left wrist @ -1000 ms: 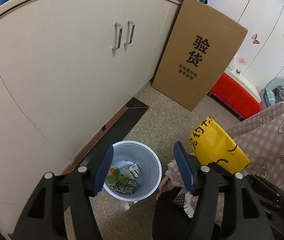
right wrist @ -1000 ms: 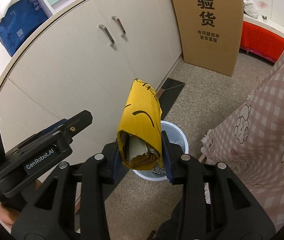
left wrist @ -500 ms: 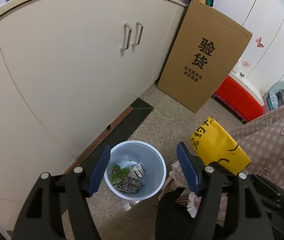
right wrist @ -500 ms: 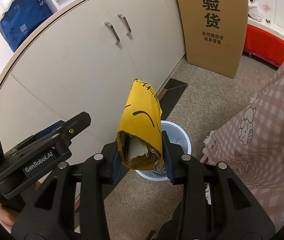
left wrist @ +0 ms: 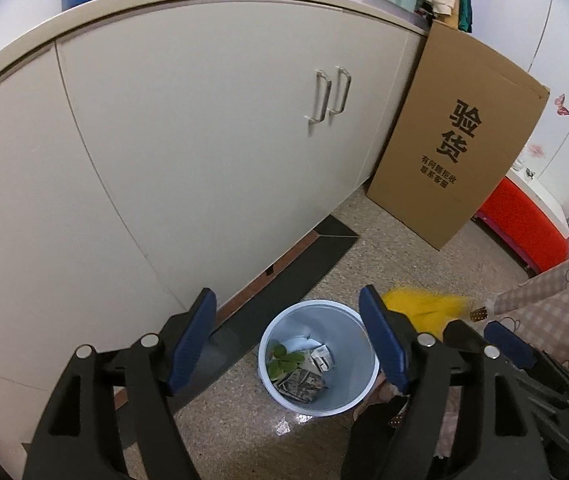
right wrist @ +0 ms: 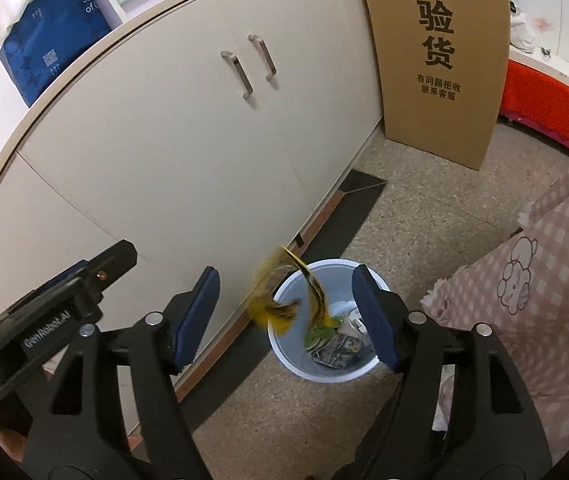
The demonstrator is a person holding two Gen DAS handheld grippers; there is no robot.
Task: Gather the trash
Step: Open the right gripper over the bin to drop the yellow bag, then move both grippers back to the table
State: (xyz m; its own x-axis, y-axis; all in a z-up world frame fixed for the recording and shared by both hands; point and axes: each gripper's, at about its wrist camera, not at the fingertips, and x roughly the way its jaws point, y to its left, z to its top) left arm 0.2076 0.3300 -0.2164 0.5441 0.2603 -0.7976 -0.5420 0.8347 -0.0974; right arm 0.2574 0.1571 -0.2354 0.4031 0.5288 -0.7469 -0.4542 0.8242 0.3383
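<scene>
Though motion-blurred, the yellow wrapper [right wrist: 284, 300] hangs free over the bin [right wrist: 360, 372] rim, its print unreadable. Right gripper [right wrist: 286, 316] and left gripper [left wrist: 288, 338] jaws: wide, empty.

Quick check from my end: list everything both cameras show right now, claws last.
bin: one, pale blue, on floor by cabinet.
yellow bag: one, blurred, in the air at the bin's rim.
leaves: green, inside bin.
paper scraps: several, inside bin.
cabinet: one, cream, two handles.
cardboard box: one, brown, leaning on cabinet.
blue package: one, on cabinet top.
pink checked cloth: one, right.
left claw: open, empty.
right claw: open, above bin.
</scene>
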